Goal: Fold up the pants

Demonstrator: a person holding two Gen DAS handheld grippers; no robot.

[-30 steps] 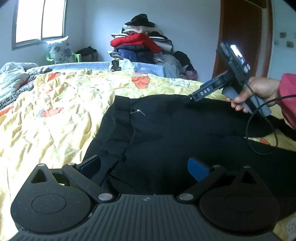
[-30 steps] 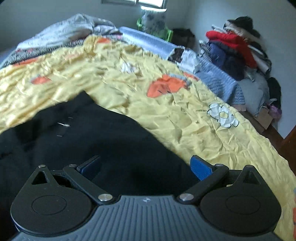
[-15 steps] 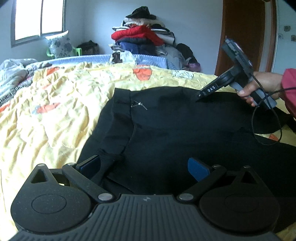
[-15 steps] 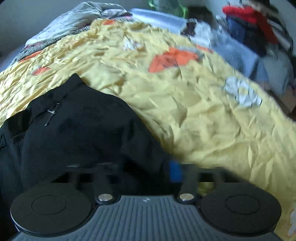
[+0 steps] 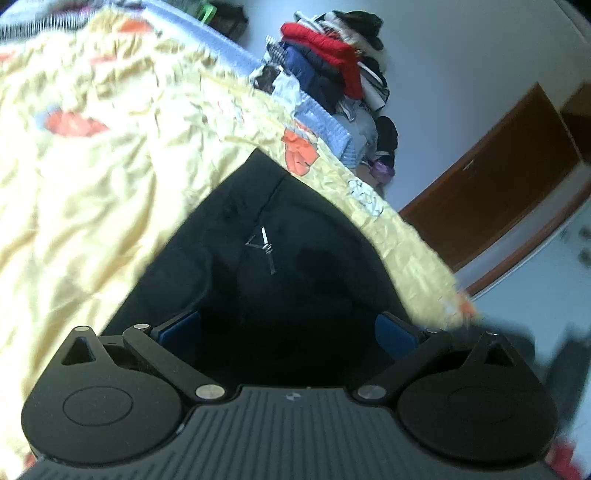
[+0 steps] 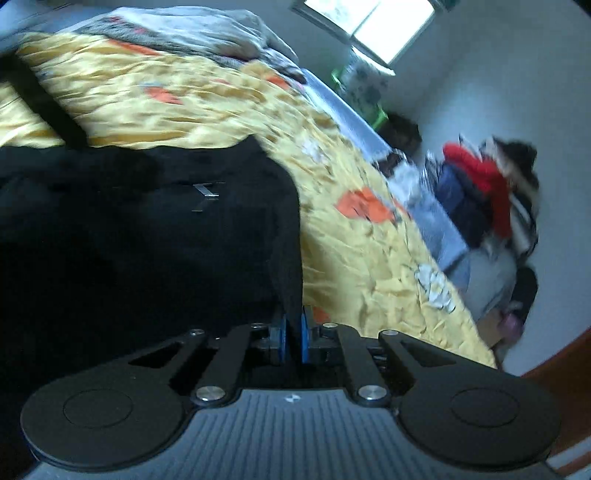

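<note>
Right hand-held gripper (image 6: 293,341) newly clamped on blurred pants (image 6: 147,240).

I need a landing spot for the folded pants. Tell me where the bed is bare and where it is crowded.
Bare: the yellow quilt left of the black pants in the left wrist view, and the strip between the pants' edge and the blue blanket in the right wrist view. Crowded: the clothes pile past the bed, and the rumpled bedding near the window.
</note>
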